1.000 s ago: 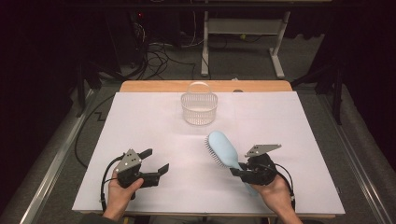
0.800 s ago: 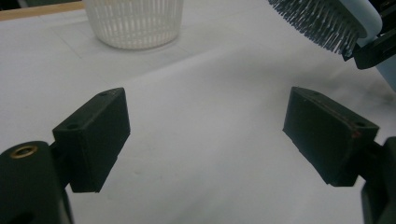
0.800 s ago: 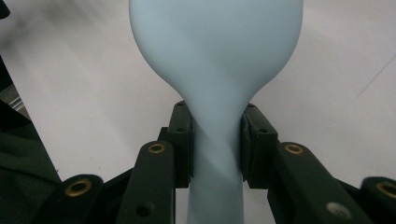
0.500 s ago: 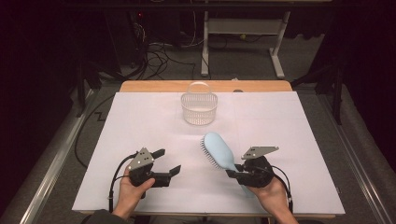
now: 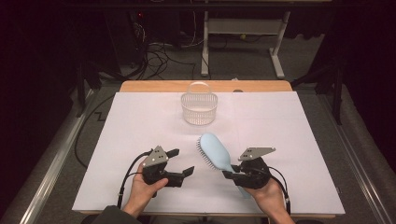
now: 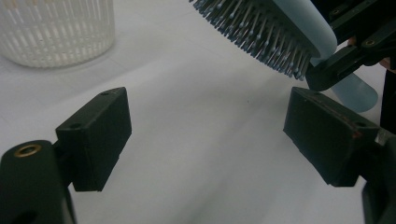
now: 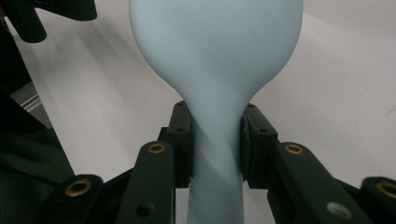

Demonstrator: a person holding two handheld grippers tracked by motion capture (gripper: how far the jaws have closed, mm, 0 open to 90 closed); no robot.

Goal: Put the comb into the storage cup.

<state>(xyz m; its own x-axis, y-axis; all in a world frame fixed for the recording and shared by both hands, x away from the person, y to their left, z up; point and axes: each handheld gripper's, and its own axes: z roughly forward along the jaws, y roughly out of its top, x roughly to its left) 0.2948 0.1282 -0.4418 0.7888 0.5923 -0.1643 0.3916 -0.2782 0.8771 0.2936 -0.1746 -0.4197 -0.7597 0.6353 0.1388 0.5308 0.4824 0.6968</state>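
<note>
Pale blue plastic fills the right gripper view, where the right gripper (image 7: 215,144) has its two black jaws pressed against either side of the narrow neck of the hairbrush (image 7: 215,56), clamped firmly on it. Seen from the high view, that same hairbrush (image 5: 215,153) is held above the white table cover (image 5: 289,135), its broad head angled away from the person and its bristles facing toward the left gripper (image 5: 180,163). Left of the hairbrush, and near it without touching, the left gripper has its jaws standing wide apart with nothing between them; in the left gripper view the bristled head of the hairbrush (image 6: 261,32) hangs just above and beyond the open pads. Farther from the person than the hairbrush, well apart from it, a clear slatted basket (image 5: 200,108) with an arched handle stands upright on the table cover.
</note>
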